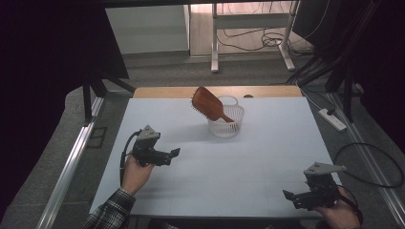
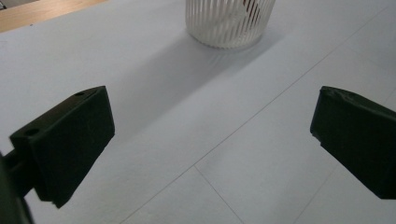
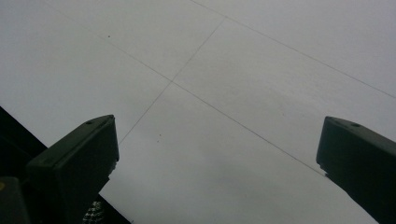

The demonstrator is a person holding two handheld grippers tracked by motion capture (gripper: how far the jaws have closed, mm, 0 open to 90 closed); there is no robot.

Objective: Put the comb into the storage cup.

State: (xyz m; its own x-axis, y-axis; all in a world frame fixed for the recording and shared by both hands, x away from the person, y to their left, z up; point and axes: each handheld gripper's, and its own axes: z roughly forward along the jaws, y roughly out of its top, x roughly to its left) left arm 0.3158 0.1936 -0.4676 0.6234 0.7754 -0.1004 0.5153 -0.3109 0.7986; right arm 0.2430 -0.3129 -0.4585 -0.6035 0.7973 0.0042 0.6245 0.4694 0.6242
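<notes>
Reaching for that hairbrush (image 1: 207,104) propped in the basket (image 1: 226,125) with both grippers, left (image 1: 165,156) and right (image 1: 297,196), wide open and empty could probably tip the basket over.

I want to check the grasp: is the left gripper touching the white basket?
Apart. The high view shows bare table between the left gripper and the white basket.

Two black hand-held grippers, one plaid sleeve

The left gripper (image 1: 165,156) is black, topped by a grey three-cornered plate, with a black cable looping from its back; the sleeve (image 1: 111,213) behind it is dark plaid. The right gripper (image 1: 298,197) is black with the same grey plate. Each one's jaws are flat, blocky black pads with small round holes in their top faces.
</notes>
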